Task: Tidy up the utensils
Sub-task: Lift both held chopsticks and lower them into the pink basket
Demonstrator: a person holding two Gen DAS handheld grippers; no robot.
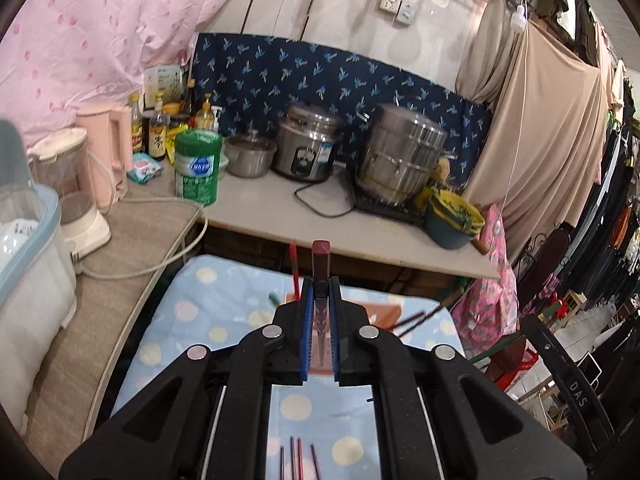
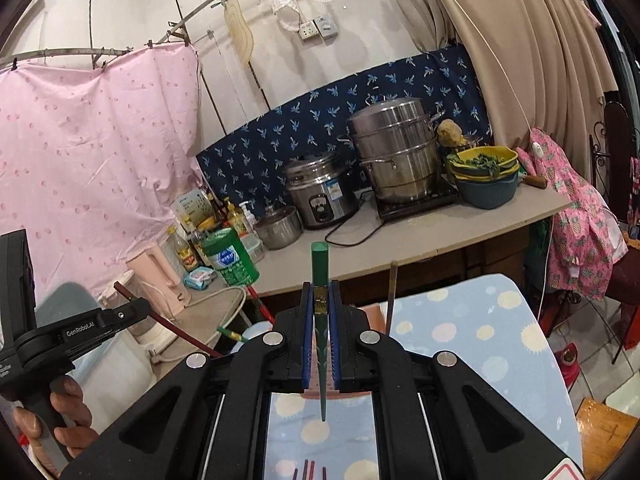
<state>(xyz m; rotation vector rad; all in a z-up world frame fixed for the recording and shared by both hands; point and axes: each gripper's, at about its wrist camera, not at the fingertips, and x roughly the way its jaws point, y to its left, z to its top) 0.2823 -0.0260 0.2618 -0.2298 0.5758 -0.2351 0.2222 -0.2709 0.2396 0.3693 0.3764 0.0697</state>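
Note:
My left gripper (image 1: 320,284) is shut on a dark red chopstick (image 1: 321,260) that sticks up past the fingertips, above a blue cloth with pastel dots (image 1: 208,320). My right gripper (image 2: 320,286) is shut on a green chopstick (image 2: 320,264), also upright between its blue pads. The left gripper (image 2: 132,308) with its red chopstick (image 2: 176,332) shows at the left of the right wrist view. More chopsticks lie on the cloth: several dark ones (image 1: 298,458) under the left gripper, a red one (image 1: 295,268), a green one (image 1: 274,299) and dark ones (image 1: 416,320) ahead.
A counter (image 1: 280,208) ahead holds a rice cooker (image 1: 308,148), a steel steamer pot (image 1: 400,156), a green canister (image 1: 198,166), bottles, a pink kettle (image 1: 108,152) and a blue basin (image 1: 452,220). A white bin (image 1: 28,248) stands left. Clothes hang right.

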